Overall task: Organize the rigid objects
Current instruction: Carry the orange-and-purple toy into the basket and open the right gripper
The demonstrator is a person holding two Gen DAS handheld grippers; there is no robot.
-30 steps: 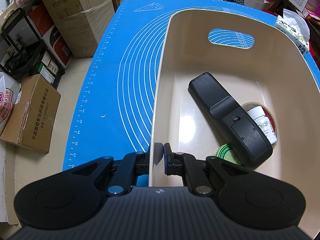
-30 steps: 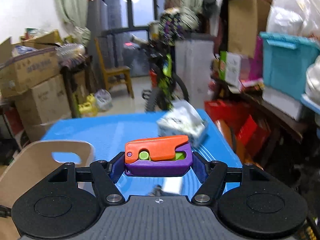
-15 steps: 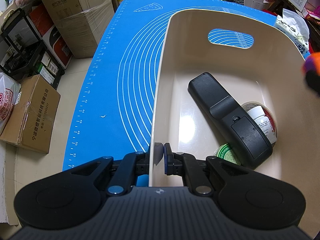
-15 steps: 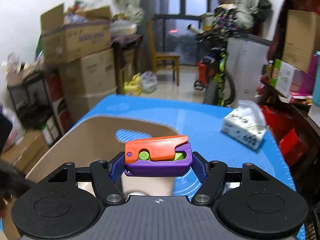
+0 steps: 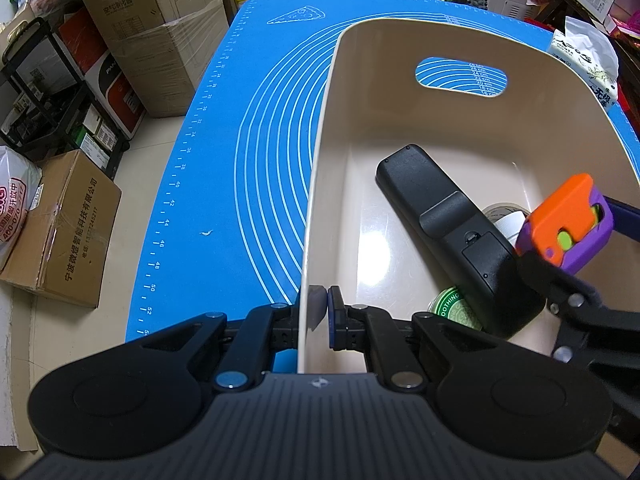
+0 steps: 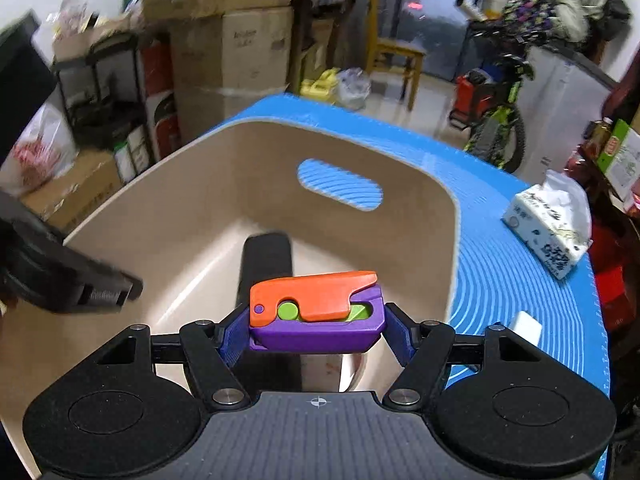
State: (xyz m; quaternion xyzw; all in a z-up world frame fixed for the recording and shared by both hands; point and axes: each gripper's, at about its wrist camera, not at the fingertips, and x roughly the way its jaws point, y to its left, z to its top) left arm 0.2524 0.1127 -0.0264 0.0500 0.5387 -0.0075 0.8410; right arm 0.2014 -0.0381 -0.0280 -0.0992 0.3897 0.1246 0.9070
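A beige bin (image 5: 320, 184) with a handle slot stands on the blue mat (image 5: 256, 128). My left gripper (image 5: 320, 312) is shut on the bin's near left wall. Inside lie a black remote (image 5: 452, 232), a green round tin (image 5: 456, 312) and a white bottle, partly hidden. My right gripper (image 6: 316, 324) is shut on an orange and purple toy (image 6: 316, 308), holding it over the inside of the bin (image 6: 168, 216), above the remote (image 6: 266, 260). In the left wrist view the toy (image 5: 564, 224) hangs at the bin's right side.
A tissue pack (image 6: 552, 224) lies on the mat to the right of the bin, and a small white piece (image 6: 524, 326) nearer. Cardboard boxes (image 5: 152, 32) and a black rack stand on the floor left of the table. A bicycle (image 6: 500, 120) stands behind the table.
My right gripper has swung left with the toy, from beside the bin to over its inside, and now shows in the left wrist view. The left gripper has kept still.
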